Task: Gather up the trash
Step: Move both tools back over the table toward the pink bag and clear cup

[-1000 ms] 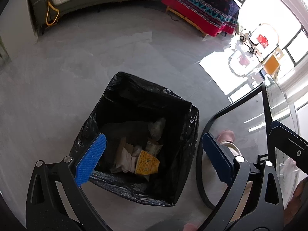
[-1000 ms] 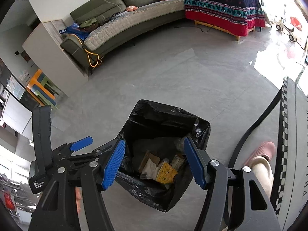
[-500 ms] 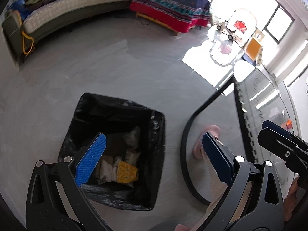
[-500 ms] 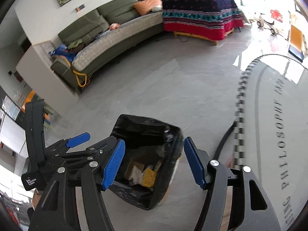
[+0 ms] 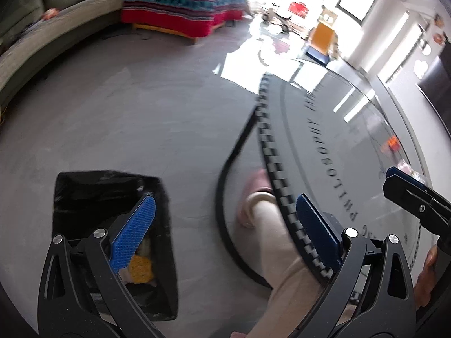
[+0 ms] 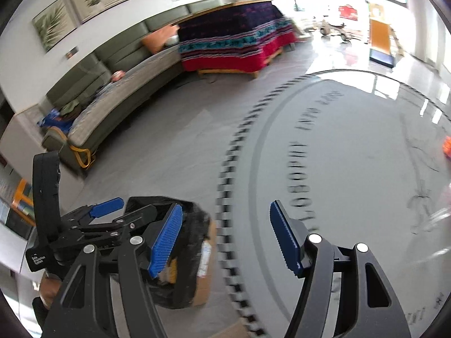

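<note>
Both cameras have swung off the bin and toward the table since a second ago: the black-lined square trash bin (image 5: 112, 242), then filling the middle of each view, now sits in the lower left of both frames. The round grey glass table with a checkered rim and printed lettering (image 6: 352, 169) spreads across the right.

Left gripper (image 5: 225, 231) is spread wide and holds nothing, its blue ribbed pads framing the person's pink slipper (image 5: 255, 194) on the grey floor (image 5: 126, 112). Right gripper (image 6: 225, 236) is equally wide and empty, hanging over the table's edge.

Paper and a yellow wrapper (image 5: 141, 267) already lie in the bin. More trash looks to wait on the tabletop: a small orange scrap (image 6: 446, 146) at the far right edge of the right view, with pale blurred pieces below it that I can't identify.

My read: this is the swing toward the next pickup. To do it well, steady the right gripper first, since everything's smeared. Then come in low over the glass, keep the pads wide until they straddle the scrap, and close gently so it doesn't skid.
</note>
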`<state>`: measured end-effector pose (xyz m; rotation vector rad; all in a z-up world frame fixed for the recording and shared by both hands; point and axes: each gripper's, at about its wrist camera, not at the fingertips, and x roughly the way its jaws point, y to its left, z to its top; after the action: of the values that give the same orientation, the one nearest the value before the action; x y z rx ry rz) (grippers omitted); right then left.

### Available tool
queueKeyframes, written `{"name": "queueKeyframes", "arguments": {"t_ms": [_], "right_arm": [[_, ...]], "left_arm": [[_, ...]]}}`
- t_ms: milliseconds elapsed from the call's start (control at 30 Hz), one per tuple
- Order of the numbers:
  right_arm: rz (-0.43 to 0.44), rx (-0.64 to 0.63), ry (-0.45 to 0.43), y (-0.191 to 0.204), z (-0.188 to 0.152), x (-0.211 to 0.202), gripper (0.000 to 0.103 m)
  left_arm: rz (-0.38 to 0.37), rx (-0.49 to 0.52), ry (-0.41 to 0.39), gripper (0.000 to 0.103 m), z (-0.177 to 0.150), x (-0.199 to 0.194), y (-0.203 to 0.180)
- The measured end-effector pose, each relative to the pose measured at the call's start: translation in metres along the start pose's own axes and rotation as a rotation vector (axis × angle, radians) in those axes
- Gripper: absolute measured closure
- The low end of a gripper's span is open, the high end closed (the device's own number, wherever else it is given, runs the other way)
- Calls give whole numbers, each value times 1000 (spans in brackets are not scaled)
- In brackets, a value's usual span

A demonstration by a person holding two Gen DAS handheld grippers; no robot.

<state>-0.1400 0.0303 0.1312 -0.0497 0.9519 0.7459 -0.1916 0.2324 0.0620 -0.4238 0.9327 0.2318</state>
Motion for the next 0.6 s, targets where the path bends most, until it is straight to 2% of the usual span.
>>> {"name": "queueKeyframes", "arguments": {"t_ms": [600], "right_arm": [[-226, 208, -73, -164, 5, -65, 37]], "left_arm": [[-137, 265, 66, 6, 47, 37, -162]]}}
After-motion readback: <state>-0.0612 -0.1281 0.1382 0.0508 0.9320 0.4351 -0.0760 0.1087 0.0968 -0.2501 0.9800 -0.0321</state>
